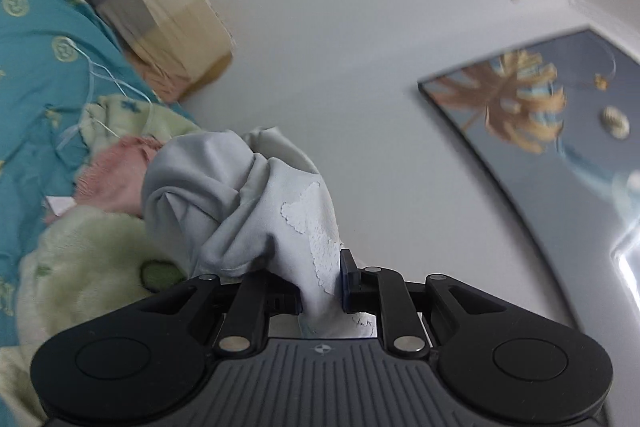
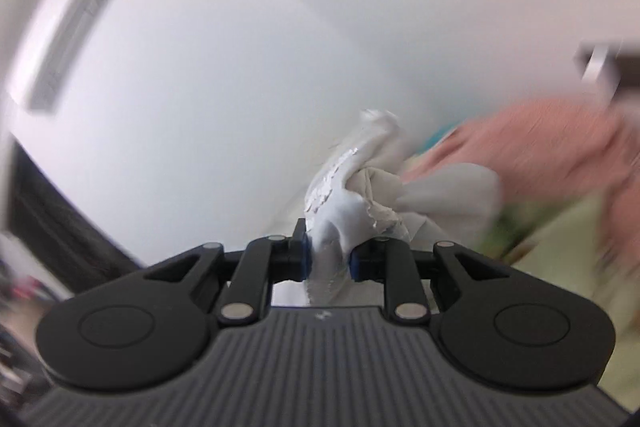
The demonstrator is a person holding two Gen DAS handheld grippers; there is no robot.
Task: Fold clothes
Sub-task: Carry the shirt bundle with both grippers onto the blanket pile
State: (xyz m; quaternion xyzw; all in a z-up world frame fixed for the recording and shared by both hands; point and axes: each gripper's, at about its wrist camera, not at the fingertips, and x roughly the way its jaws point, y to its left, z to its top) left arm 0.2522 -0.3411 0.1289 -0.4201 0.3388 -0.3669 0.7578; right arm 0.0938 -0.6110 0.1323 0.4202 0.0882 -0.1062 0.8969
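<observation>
Pale grey cotton garment with a cracked white print (image 1: 256,203) hangs bunched in the air, pinched by both the left gripper (image 1: 320,291) and the right gripper (image 2: 330,257). From each, cloth trails toward twelve o'clock, above the teal patterned bedspread (image 1: 40,75).

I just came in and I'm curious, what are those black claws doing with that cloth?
A person is folding clothes with two hand-held grippers. The left gripper and the right gripper are each clamped on a bunched light grey garment, lifted in front of the wall. A pink garment lies on the bed behind.
</observation>
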